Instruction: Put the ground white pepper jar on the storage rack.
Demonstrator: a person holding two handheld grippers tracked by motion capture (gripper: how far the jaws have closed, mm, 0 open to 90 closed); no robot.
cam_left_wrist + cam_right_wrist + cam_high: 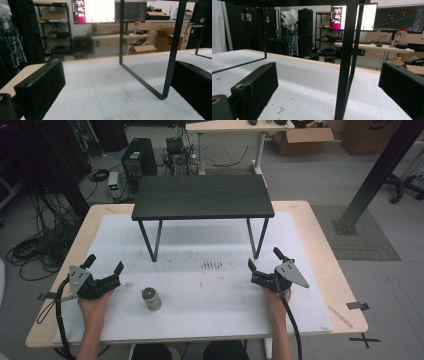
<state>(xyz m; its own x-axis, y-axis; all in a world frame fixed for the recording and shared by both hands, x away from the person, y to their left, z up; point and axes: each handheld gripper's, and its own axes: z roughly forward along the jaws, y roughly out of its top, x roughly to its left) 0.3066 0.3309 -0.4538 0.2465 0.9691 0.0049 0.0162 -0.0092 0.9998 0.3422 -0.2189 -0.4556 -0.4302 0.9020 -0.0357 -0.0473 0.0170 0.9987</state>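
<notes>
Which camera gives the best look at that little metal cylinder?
The high view: the cylinder stands whole on the white mat, nearer the left gripper. The two gripper views look past it toward the black stand's legs.

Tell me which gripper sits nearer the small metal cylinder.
The left gripper. The metal cylinder stands on the white mat just to its right, while the right gripper rests well across the mat, near the black stand's right legs.

Metal cylinder (151, 299) on mat (210, 315), before small table (202, 196), seemingly upright.
</notes>
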